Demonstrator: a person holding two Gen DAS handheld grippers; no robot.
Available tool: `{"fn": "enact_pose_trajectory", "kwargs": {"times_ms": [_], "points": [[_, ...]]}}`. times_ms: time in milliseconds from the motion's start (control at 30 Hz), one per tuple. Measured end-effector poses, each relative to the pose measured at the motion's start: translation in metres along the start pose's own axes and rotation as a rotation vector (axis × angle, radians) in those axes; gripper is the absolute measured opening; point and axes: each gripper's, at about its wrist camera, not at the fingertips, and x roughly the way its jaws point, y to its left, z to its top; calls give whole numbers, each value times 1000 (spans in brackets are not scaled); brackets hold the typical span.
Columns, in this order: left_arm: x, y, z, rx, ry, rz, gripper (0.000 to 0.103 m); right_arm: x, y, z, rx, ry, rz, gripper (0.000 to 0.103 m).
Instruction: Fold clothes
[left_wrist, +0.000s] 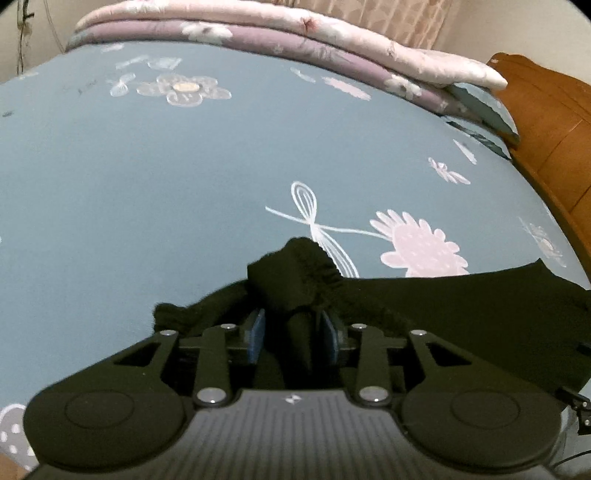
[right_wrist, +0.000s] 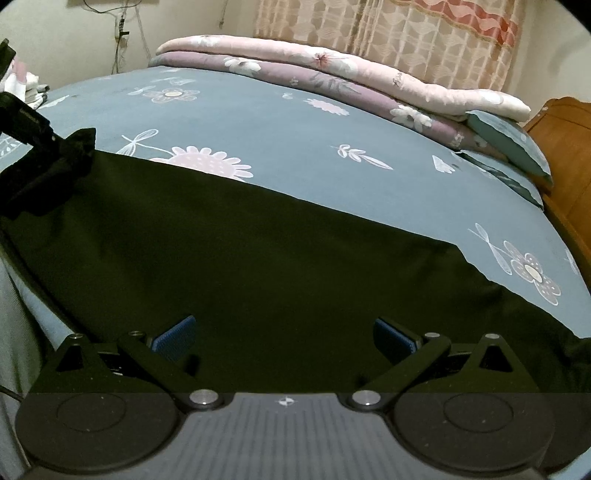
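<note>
Black clothing (left_wrist: 424, 306) lies on the blue flowered bed sheet (left_wrist: 147, 184), from 6 to 3 o'clock in the left wrist view. The left gripper (left_wrist: 293, 328) pinches a bunched corner. In the right wrist view, the cloth spreads mostly flat from 9 to 4 o'clock. The right gripper (right_wrist: 284, 338) is wide open above it, holding nothing. One layer shows; I think folding is left.

No readable words, numbers or brand names are seen anywhere. Only a small white emblem, without letters, is printed on each gripper's ribbed grey housing (left_wrist: 291, 399) (right_wrist: 283, 401).
</note>
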Motion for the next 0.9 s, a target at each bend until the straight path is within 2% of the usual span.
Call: {"fn": "enact_pose_trajectory", "kwargs": {"times_ms": [133, 200, 300, 500, 567, 633, 700, 900], "points": [[-27, -15, -2, 62, -59, 42, 39, 1, -2, -1, 13, -1, 5, 103], [-41, -30, -7, 115, -84, 25, 45, 1, -1, -2, 15, -2, 11, 103], [-49, -59, -24, 209, -79, -46, 53, 1, 0, -4, 18, -4, 18, 103], [-14, -100, -57, 392, -39, 107, 54, -4, 2, -7, 6, -9, 20, 103], [-3, -107, -64, 444, -27, 178, 54, -7, 0, -9, 0, -13, 10, 103], [-1, -111, -69, 488, -32, 214, 54, -10, -4, -11, 9, -14, 1, 103], [-4, -113, -72, 501, -44, 262, 54, -9, -6, -12, 23, -14, -1, 103], [-34, -89, -71, 335, -110, 311, 54, -5, -8, -13, 39, -5, 14, 103]]}}
